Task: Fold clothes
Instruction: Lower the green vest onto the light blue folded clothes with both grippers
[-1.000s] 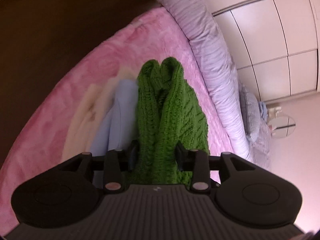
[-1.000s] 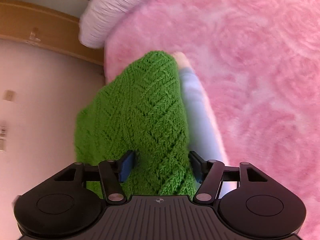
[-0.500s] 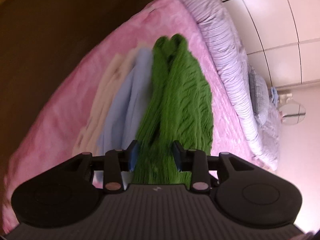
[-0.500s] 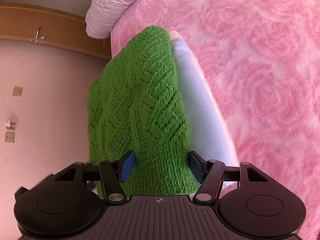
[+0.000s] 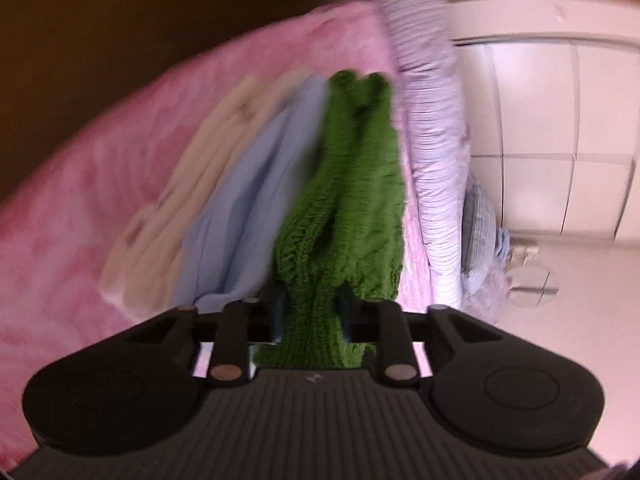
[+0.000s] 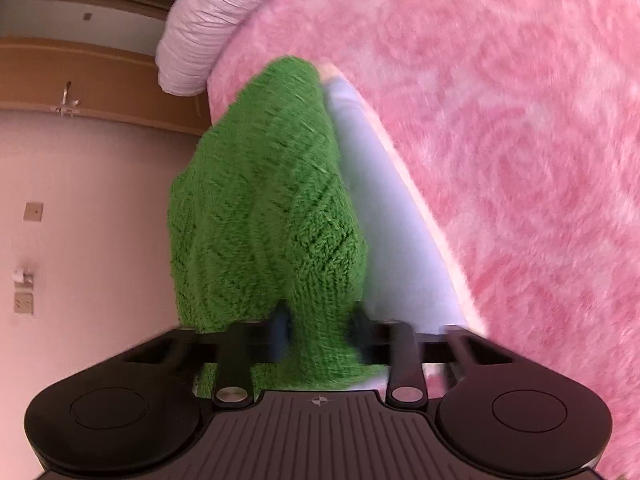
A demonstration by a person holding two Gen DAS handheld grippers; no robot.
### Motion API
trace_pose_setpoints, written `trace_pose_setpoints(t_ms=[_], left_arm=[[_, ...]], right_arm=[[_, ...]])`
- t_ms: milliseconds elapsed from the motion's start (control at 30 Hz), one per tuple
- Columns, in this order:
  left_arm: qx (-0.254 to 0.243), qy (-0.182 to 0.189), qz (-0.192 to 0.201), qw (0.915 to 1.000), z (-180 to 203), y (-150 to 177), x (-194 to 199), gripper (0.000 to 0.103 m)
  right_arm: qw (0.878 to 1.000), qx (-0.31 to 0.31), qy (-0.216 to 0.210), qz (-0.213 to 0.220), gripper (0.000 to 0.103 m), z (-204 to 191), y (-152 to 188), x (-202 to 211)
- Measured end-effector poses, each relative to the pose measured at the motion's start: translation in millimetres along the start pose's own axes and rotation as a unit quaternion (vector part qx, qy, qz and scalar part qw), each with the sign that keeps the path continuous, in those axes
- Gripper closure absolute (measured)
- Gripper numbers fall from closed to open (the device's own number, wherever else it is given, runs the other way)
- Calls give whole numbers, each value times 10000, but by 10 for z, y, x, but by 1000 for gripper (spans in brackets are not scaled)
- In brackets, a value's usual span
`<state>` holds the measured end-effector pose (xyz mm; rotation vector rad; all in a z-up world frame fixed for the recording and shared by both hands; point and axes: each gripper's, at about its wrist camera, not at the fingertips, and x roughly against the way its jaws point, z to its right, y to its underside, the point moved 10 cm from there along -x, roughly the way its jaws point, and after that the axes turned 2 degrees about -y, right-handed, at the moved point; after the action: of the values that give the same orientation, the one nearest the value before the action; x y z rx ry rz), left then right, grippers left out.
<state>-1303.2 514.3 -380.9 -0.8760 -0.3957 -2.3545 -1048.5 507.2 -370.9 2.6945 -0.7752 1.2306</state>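
I am pinching the green knit sweater point(image 6: 264, 208) between my right gripper point(image 6: 320, 326) fingers; it is hanging beside a pale blue garment point(image 6: 384, 232) lying against the pink fleece blanket point(image 6: 500, 120).

There are one green knitted sweater point(image 5: 352, 200), one light blue garment point(image 5: 248, 216), one cream garment point(image 5: 180, 216) and one striped duvet roll point(image 5: 432, 128).

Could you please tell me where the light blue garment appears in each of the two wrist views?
Left wrist: the light blue garment lies left of the green knit sweater, centre-left.
Right wrist: it lies right of the sweater, centre.
Shared landmark: the striped lilac bedding roll above the pink blanket.
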Motion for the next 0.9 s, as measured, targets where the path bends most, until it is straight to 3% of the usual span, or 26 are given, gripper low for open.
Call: trace_pose_setpoints(t_ms=[133, 200, 400, 533, 667, 733, 900], left_arm=[[-233, -154, 110, 9995, -44, 42, 48, 92], [-350, -231, 166, 9990, -65, 63, 73, 103], [-849, -400, 342, 9950, 9, 93, 165, 101], [-1675, -306, 495, 9841, 518, 16, 279, 97], [-2490, -210, 644, 9661, 1031, -54, 394, 94], [-2813, -292, 503, 9579, 1122, -47, 189, 94], [-2904, -583, 440, 9541, 886, -115, 14, 99]], right_arm=[[9995, 278, 162, 44, 81, -34, 54, 22], [9988, 417, 242, 66, 81, -51, 80, 34], [9963, 633, 563, 163, 72, -126, 54, 138], [9932, 783, 756, 423, 72, -228, -5, 299], [9892, 988, 757, 779, 72, -394, -95, 440], [9882, 1061, 719, 835, 72, -462, -140, 440], [9870, 1314, 541, 749, 72, -590, -162, 221]])
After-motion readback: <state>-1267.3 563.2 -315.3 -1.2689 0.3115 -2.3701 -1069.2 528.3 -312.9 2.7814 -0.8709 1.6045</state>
